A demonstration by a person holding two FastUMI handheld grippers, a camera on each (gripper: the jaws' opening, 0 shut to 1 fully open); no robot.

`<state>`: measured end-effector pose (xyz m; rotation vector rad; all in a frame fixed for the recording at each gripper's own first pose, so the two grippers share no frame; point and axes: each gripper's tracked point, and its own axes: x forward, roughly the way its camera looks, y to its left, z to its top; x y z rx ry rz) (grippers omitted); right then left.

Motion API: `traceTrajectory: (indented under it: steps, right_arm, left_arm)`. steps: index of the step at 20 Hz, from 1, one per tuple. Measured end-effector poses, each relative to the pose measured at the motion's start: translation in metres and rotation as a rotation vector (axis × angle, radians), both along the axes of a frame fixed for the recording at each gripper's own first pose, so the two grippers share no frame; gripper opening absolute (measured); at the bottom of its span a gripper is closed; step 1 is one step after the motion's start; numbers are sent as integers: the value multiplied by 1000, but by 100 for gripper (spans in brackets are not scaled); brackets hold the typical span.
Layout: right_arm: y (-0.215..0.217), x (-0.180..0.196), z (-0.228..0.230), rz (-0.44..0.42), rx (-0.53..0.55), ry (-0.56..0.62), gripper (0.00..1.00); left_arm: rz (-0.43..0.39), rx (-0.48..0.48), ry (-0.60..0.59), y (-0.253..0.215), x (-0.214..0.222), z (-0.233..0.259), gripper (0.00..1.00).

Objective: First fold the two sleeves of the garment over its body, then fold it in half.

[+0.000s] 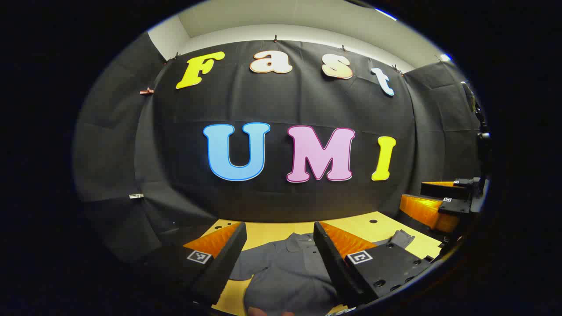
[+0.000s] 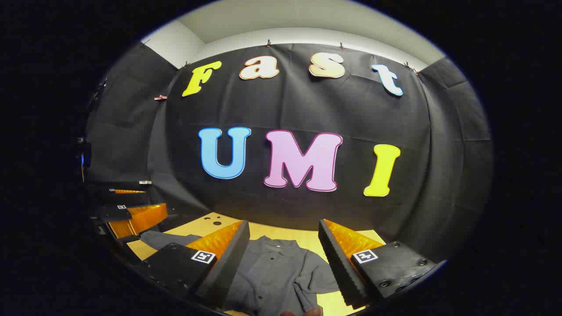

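- A black-draped booth wall stands behind a pale yellow wooden tabletop (image 1: 268, 230), where the work lies.
- The left hand-held gripper (image 1: 279, 245) has its fingers spread wide and grips nothing; it hangs above the tabletop, aimed forward over the cloth.
- The right hand-held gripper (image 2: 283, 245) is likewise spread and empty, held at a similar height beside the other.
- Beneath and ahead of both lies the dark grey short-sleeved collared shirt (image 2: 274, 272), flat on the tabletop, collar toward the wall, so its long axis runs away from the grippers.
- One sleeve (image 1: 401, 239) reaches out toward the right gripper's side, the other sleeve (image 1: 250, 265) toward the left's.
- Judging from this, neither sleeve is folded yet; each gripper sits nearer its own sleeve and must drop to it.
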<state>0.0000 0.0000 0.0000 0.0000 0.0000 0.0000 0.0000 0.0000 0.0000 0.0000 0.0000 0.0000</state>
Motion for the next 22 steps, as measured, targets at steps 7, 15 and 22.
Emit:
traceTrajectory:
  steps: [7, 15, 22]
  right_arm:
    - [-19, 3, -2, -19, -6, -1, 97]
    - [-29, 10, -9, -28, 1, 19, 97]
    - [-112, 28, -46, -158, -2, 129, 97]
  left_arm:
    - [-25, 3, 5, -17, 14, -2, 96]
    - [-31, 19, 8, -22, 20, -2, 96]
    - [-29, 23, 38, -33, 26, -10, 96]
